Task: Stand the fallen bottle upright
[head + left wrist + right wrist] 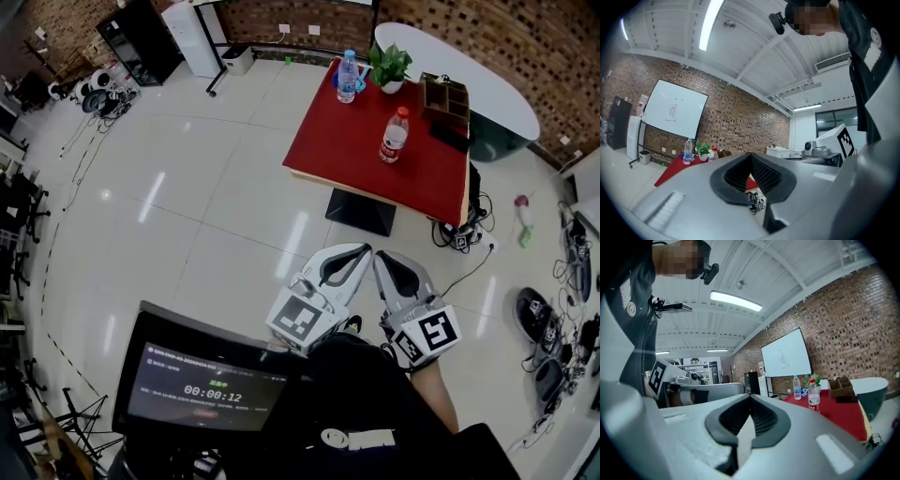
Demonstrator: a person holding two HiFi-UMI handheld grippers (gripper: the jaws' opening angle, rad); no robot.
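Far ahead stands a red table (352, 150) with two bottles on it, both upright. A red-capped bottle (394, 136) is near the table's middle, and a blue-labelled one (347, 77) stands at its far left corner. The two bottles (814, 395) appear again in the right gripper view, and small in the left gripper view by the blue-labelled bottle (687, 152). My left gripper (364, 249) and right gripper (379, 257) are held side by side close to my body, well short of the table. Each is shut with nothing between its jaws.
A potted plant (389, 67) and a wooden box (445, 97) share the table's far side. A white curved table (487, 94) stands behind. Cables (464, 230) lie on the tiled floor by the table's right. A black screen (202, 382) sits just below my grippers.
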